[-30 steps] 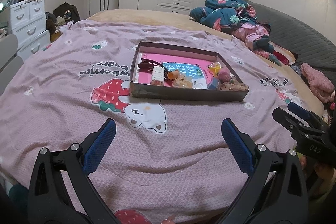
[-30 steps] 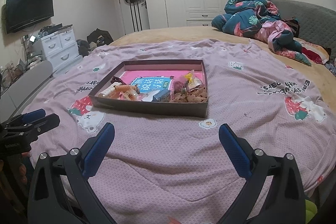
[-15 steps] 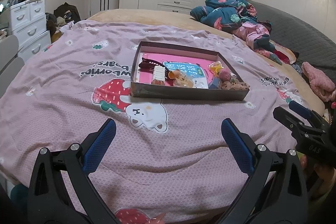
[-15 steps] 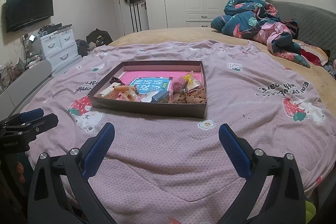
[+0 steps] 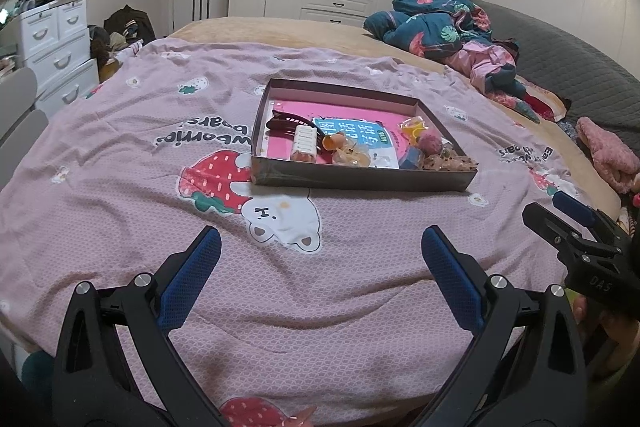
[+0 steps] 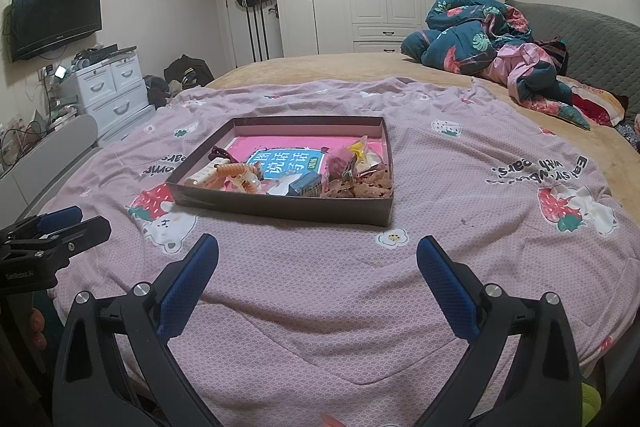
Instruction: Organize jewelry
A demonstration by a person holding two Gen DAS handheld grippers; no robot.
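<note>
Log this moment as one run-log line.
phase: approach, nothing grasped | left gripper: open, over bedspread | right gripper: open, over bedspread | tray: on bedspread, holding hair clips and small items

on the pink bedspread (image 6: 472, 195), dark lettering is printed upside down to the cameras: "bears" can be read in the left wrist view, with a longer word below it that seems to be "worries", though this is not certain. on the far right of the spread, "bears" is again made out; the rest is too warped to be read. large white chinese characters are shown on the blue-green card (image 6: 285, 161) in the shallow box (image 6: 280, 207). "das" is stamped on the right gripper (image 5: 560, 213), and "genrobot.ai" on the left gripper (image 6: 60, 223).
</note>
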